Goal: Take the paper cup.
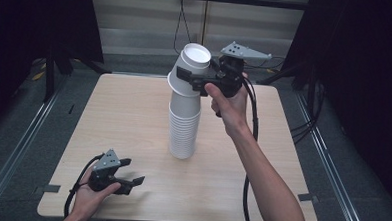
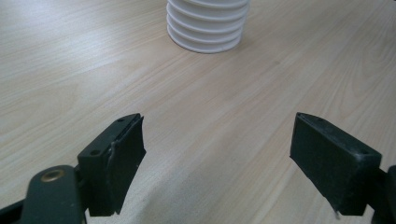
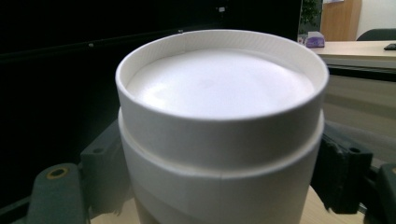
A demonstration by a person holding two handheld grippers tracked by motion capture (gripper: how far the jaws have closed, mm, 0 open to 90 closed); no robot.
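Two grippers in your hands. Your right gripper [image 1: 188, 77], upper centre of high view: fingers closed on top cup [image 1: 195, 58], one finger each side of its wall. Top cup upside down, tilted toward left, its rim over top of stack of cups [image 1: 183, 132]. Stack stands upside down at centre of counter [image 1: 129, 112]. Your left gripper [image 1: 135, 170], lower left, low over counter: fingers wide open, nothing between them, well apart from stack.

I see the table [image 1: 134, 113] evenly lit from above while the surroundings stay dark; soft shadows, mild glare on wood, near jaws slightly blurred.
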